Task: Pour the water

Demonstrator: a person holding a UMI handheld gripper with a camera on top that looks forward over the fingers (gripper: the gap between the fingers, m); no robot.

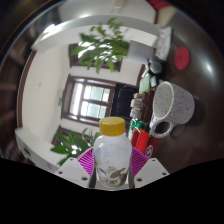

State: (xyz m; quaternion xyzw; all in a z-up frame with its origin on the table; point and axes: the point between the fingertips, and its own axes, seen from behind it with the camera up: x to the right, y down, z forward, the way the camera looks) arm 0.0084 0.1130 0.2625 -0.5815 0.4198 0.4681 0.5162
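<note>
A clear plastic bottle (112, 156) with a yellow cap stands upright between my gripper's (113, 172) two fingers. Both purple pads (88, 163) press against its sides, so the gripper is shut on it. The view is tilted, and the room appears rolled to one side. A white mug (170, 106) with a handle appears just beyond the bottle, up and to the right, its opening facing the bottle's cap. A red object (142, 137) sits right behind the bottle's shoulder.
A table edge with dark items (150, 75) and a red object (182, 57) lies beyond the mug. A window (90, 98), leafy plants (103, 45) and a white wall (45, 85) fill the background.
</note>
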